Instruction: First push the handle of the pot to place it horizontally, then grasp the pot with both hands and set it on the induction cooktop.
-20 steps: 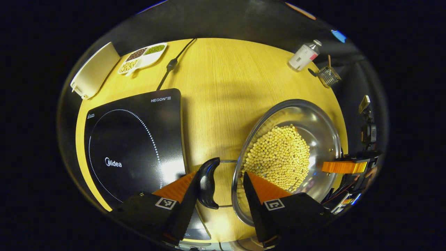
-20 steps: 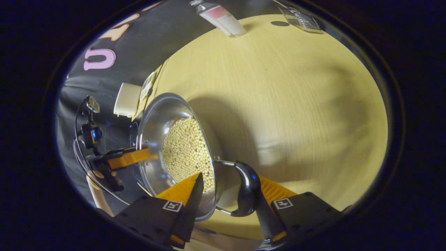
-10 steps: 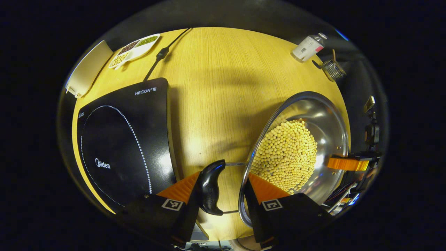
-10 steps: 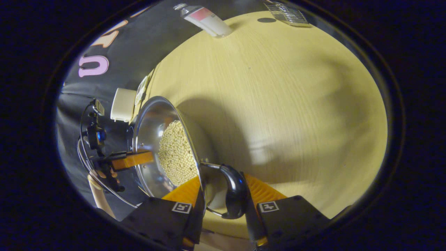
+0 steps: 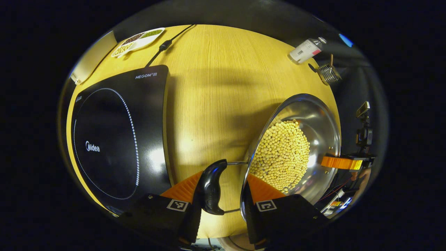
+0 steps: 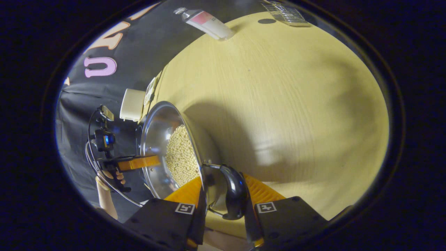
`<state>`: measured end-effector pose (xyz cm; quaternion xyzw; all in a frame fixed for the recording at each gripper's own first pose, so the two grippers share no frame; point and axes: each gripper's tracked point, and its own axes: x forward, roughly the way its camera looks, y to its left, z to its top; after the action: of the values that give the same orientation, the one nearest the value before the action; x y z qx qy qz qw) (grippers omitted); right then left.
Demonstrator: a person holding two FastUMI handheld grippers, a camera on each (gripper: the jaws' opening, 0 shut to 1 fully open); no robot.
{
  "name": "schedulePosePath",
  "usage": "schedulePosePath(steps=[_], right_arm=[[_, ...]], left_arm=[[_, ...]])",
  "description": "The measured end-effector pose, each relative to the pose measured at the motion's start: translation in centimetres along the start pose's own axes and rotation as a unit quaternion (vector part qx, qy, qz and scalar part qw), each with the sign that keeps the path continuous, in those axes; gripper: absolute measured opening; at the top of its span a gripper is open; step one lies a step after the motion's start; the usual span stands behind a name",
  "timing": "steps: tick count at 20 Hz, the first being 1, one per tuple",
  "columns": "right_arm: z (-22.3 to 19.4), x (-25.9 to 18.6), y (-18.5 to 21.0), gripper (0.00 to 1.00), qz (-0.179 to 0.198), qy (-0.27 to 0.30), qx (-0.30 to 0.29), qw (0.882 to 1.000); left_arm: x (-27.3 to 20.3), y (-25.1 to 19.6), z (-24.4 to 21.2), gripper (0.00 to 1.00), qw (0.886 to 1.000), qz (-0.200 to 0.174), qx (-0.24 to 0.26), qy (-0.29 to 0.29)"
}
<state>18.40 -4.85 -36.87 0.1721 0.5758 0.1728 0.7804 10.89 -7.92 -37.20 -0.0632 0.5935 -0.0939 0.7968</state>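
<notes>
Pale wood table (image 5: 216, 90) carries a black cooktop (image 5: 115, 136) at nine o'clock in the left gripper view, with a bottle (image 5: 305, 50) and a small wire basket (image 5: 328, 73) at one o'clock. At four o'clock the steel pot (image 5: 315, 118), full of beans (image 5: 282, 157), hangs well apart from the cooktop. The left gripper (image 5: 223, 190) is clamped on one black handle (image 5: 212, 186) and the pot's rim, and in the right gripper view the right gripper (image 6: 223, 200) clamps the other handle (image 6: 235, 195) and rim the same way.
</notes>
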Motion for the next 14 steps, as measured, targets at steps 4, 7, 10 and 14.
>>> schedulePosePath(steps=[4, 7, 10, 14], right_arm=[[-1.2, -1.7, 0.0, 0.49, 0.001, 0.01, -0.003, 1.0], [-2.5, -2.5, 0.4, 0.49, 0.006, 0.016, -0.004, 1.0], [-3.7, -3.0, 1.4, 0.43, 0.012, 0.02, -0.004, 1.0], [-4.3, -2.8, 3.5, 0.43, 0.014, 0.015, -0.007, 1.0]], left_arm=[[-1.5, -1.3, -1.7, 0.55, 1.0, -0.011, -0.007, 0.007], [-3.0, -1.4, -3.3, 0.55, 1.0, -0.009, -0.018, 0.021], [-4.6, -1.2, -4.2, 0.53, 0.999, -0.009, -0.021, 0.023], [-6.3, 0.2, -4.5, 0.55, 1.0, -0.006, -0.022, 0.016]])
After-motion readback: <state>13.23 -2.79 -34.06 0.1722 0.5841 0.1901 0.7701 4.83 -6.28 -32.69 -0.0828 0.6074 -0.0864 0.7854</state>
